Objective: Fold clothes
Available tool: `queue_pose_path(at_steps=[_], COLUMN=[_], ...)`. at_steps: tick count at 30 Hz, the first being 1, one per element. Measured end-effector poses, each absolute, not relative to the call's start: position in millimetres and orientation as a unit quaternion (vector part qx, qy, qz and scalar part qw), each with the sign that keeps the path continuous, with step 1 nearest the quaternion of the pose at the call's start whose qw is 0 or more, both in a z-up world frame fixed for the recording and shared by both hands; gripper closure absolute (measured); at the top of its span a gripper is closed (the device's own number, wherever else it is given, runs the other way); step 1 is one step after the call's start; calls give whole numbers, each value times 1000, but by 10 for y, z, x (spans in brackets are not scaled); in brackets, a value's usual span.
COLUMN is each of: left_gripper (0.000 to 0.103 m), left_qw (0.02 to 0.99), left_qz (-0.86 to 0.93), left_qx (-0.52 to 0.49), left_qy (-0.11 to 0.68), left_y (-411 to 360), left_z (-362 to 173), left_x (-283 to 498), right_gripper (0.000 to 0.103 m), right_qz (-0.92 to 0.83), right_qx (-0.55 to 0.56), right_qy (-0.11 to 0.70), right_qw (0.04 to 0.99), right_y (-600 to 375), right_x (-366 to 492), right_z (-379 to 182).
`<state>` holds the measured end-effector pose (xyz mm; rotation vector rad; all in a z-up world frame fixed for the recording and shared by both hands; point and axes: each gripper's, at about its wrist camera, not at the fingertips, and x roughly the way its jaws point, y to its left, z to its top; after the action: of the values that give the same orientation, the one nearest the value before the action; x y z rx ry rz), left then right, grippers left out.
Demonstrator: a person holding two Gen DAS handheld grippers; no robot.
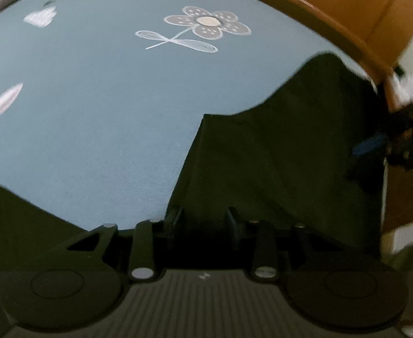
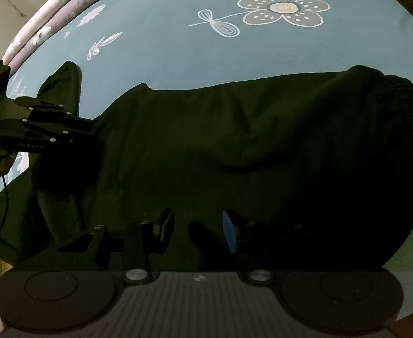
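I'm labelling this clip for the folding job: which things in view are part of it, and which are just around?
Part of the job:
- dark green fabric garment with a ribbed band
- left gripper, at the garment's left edge
- right gripper, jaws apart above the garment

Just around:
- blue bedsheet printed with white flowers
- tan leather headboard
- pale floral pillows

Two handheld grippers, both matte black. The right gripper [image 2: 198,232] has two flat fingers with blue pads [image 2: 229,232], linkage bars fastened by silver round-headed screws, two round discs either side of a ribbed grey centre plate bearing a small white mark. The left gripper [image 2: 89,129] shows small white lettering, silver screws and a thin black cable [image 2: 5,194].
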<state>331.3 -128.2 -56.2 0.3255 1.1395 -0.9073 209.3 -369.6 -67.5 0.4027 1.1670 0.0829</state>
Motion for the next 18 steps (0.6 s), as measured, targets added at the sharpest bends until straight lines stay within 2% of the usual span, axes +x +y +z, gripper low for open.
queue_pose_path(at_steps=[7, 9, 10, 11, 13, 18], left_gripper=[72, 75, 81, 95, 102, 103], left_qw=[734, 736, 740, 745, 753, 772], left_qz=[-386, -377, -368, -358, -340, -291], left_qx=[106, 97, 98, 99, 102, 99], left_qy=[549, 554, 554, 554, 554, 557], left_y=[-1073, -1048, -1035, -1023, -998, -912], left_z=[-589, -593, -589, -584, -575, -567], left_x=[3380, 3397, 3395, 3392, 3388, 3391], right_gripper=[61, 61, 61, 61, 61, 61], right_qz=[41, 42, 43, 45, 46, 51], right_qx=[184, 185, 185, 185, 183, 184], right_qy=[548, 550, 550, 551, 550, 549], right_qw=[815, 813, 813, 813, 813, 814], right_y=[-3710, -3693, -3682, -3670, -3649, -3632], right_x=[2056, 2061, 2067, 2073, 2090, 2125], right_z=[-657, -666, -668, -669, -667, -665])
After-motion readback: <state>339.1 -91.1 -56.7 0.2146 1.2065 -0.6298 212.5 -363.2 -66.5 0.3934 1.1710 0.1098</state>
